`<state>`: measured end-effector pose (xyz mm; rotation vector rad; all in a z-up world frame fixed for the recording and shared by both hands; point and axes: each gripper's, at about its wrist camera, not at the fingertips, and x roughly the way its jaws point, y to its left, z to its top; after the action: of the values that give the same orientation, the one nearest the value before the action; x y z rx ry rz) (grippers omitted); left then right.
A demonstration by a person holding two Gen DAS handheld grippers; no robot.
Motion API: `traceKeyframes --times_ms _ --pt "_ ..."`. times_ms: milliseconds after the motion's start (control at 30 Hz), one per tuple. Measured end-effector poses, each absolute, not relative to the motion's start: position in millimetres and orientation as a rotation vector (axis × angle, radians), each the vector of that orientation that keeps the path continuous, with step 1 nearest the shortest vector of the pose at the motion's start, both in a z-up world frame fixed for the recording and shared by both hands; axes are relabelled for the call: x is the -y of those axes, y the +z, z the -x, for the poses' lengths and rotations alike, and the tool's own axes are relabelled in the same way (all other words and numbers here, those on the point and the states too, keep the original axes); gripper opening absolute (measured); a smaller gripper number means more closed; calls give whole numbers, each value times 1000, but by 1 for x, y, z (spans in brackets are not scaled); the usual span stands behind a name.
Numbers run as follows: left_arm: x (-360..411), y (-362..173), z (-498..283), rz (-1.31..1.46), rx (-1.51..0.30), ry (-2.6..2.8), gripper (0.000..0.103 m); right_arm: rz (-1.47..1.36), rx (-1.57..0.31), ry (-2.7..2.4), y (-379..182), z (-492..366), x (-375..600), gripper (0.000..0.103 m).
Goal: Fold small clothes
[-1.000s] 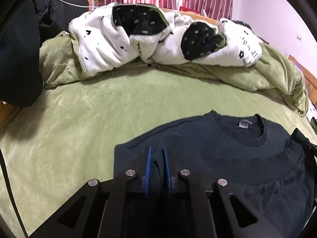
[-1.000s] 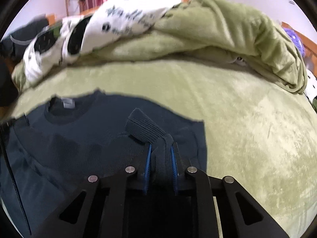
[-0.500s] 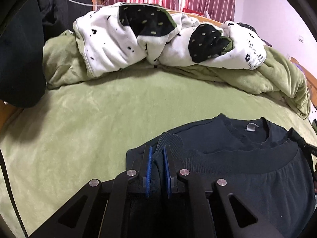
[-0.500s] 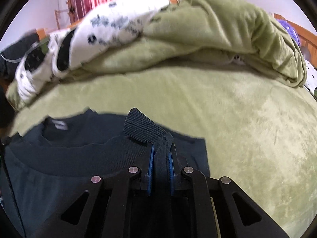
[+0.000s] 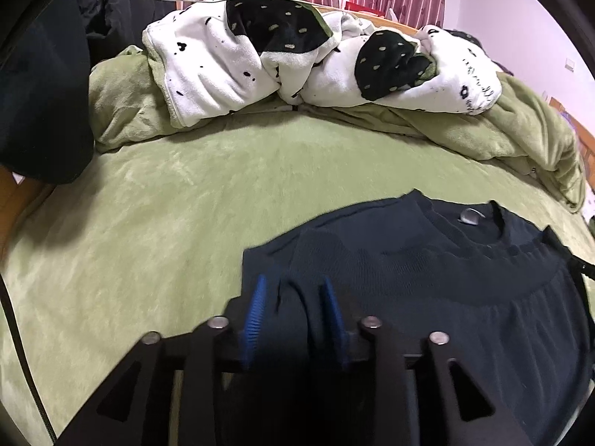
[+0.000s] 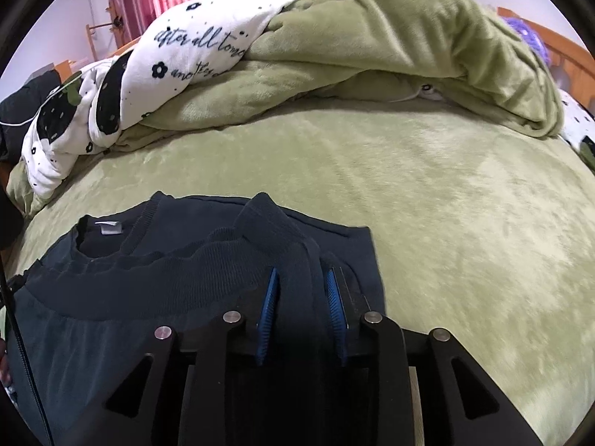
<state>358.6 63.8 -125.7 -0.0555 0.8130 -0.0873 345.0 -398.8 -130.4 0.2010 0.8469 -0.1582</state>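
both grippers have their blue-padded jaws spread apart, with dark fabric lying loose between them. the left gripper sits over one corner of the navy sweater, the right gripper over the opposite corner, where a ribbed fold stands up between its fingers. the sweater lies folded on the green bedspread, hem band just below the collar. beyond it a white and black blanket sits heaped on a rumpled green quilt.

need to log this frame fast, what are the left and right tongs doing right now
Left tongs: open, dark sweater fabric lying loose between the fingers.
Right tongs: open, the sweater's ribbed hem loose between them.
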Motion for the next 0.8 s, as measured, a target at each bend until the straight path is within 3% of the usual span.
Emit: traceKeyframes --times_ms 133,167,233,267,500,800 --pt "-69 -114 -333 35 -818 -90 52 -218 -844 -136 -111 -310 386 31" --pt "-71 -112 -328 34 -821 -91 59 -215 -841 -134 -107 -304 381 40" --pt "-78 -103 -313 46 -818 -84 60 -211 -820 -131 -96 -282 362 55" --pt "-82 -99 -304 51 -815 -80 60 -213 -808 -117 -91 -272 350 57" --pt "-125 -81 -246 41 -821 -8 63 -157 -810 50 -78 -232 242 57" --pt "-199 -100 -210 116 -853 107 64 -30 -844 273 -95 -198 92 57"
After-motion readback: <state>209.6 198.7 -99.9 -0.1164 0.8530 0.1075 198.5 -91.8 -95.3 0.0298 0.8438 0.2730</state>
